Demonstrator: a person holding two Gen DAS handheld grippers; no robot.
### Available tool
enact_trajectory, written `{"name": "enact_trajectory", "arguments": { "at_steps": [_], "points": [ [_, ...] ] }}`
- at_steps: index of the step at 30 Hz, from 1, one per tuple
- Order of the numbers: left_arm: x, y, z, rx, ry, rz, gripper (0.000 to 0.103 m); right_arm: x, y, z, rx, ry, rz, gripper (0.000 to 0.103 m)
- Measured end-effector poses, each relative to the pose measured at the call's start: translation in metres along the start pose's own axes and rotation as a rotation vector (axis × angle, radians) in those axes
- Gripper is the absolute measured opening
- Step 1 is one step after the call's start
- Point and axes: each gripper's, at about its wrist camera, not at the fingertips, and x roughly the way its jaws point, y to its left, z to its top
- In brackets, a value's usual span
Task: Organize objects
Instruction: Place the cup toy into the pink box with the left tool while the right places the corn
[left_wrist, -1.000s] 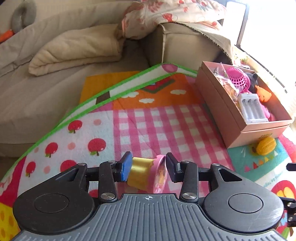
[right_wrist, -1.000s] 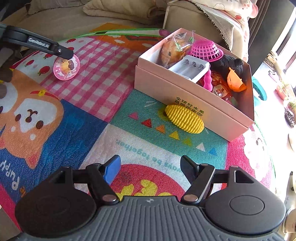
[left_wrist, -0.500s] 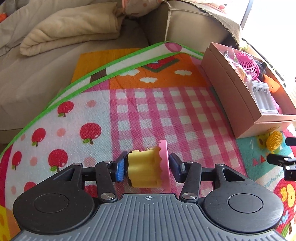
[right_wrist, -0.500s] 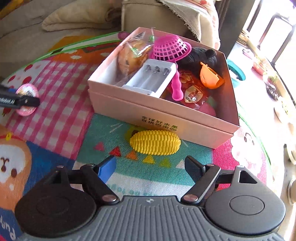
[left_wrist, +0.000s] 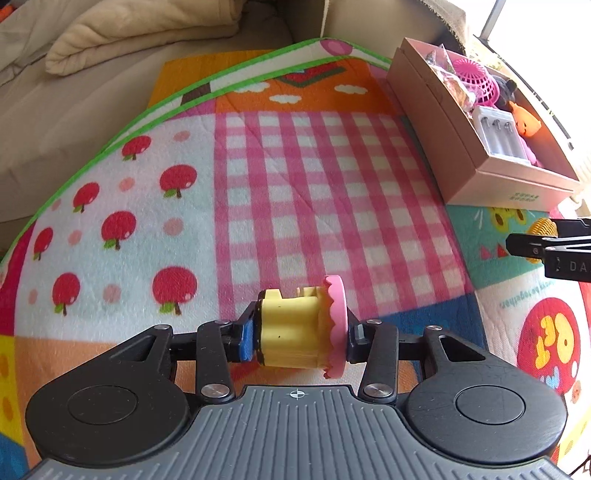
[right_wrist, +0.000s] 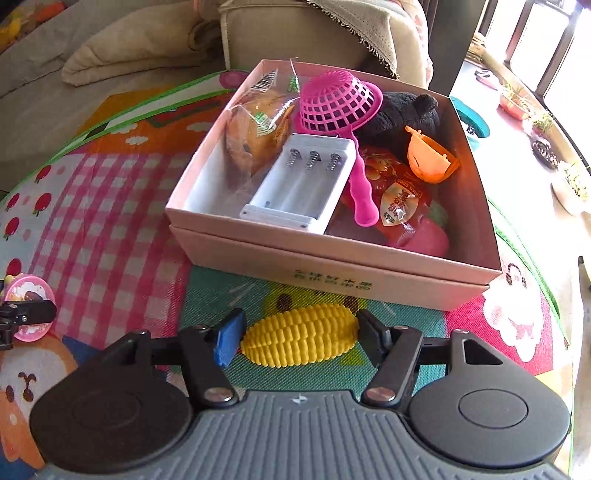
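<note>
Both jaws of the left gripper (left_wrist: 300, 334) are seen pressed on a toy cupcake (left_wrist: 301, 332), the blue pad against its yellow base and the black pad against its pink scalloped top; having just been closing, they are judged to hold it, clear of the play mat (left_wrist: 314, 177) below. The right gripper (right_wrist: 296, 338) has its jaws set at either end of a yellow toy corn (right_wrist: 299, 339), which lies crosswise between them; these jaws too have just been closing, the black pad appears to touch the blunt end, while at the blue pad contact cannot be told, so a firm hold is not taken as settled. Ahead of the right jaws, just beyond the corn, a pink cardboard box (right_wrist: 332, 266) is seen, already crowded with a white battery holder (right_wrist: 299, 181), a pink strainer (right_wrist: 338, 101), a black plush toy (right_wrist: 402, 114) and snack packets.

Several faults may be foreseen; the corn, being tapered and ribbed, could be squeezed out sideways if it is lifted on an end-to-end grip; the cupcake could be tipped from between the pads, since its scalloped rim offers an uneven face; with both grippers carried toward one box, a collision could be caused, or the box wall struck and shoved; little bare floor is left inside, so a dropped toy might roll off the heap.
</note>
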Motion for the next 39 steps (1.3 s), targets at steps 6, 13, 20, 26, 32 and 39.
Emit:
{"name": "enact_trajectory", "arguments": {
  "at_steps": [6,13,20,26,32,39],
  "points": [
    [-0.014,-0.022,-0.015,-0.002,0.086,-0.051,0.047,-0.036,0.001,-0.038,-0.036,0.017,0.06,0.065],
    [-0.056,-0.068,-0.021,-0.048,0.121,-0.135,0.047,-0.092,-0.031,-0.082,-0.034,0.039,0.103,0.065],
    [-0.108,-0.117,0.047,-0.062,-0.044,-0.167,0.047,-0.139,-0.064,-0.098,-0.094,-0.037,0.103,0.065],
    [-0.133,-0.156,0.13,0.016,-0.165,-0.127,0.047,-0.162,-0.085,-0.09,-0.054,-0.084,0.138,0.065],
    [-0.116,-0.17,0.173,-0.012,-0.189,-0.192,0.047,-0.169,-0.092,-0.081,-0.046,-0.119,0.171,0.065],
    [-0.1,-0.17,0.173,-0.03,-0.208,-0.164,0.046,-0.165,-0.094,-0.078,-0.042,-0.1,0.19,0.065]
  ]
}}
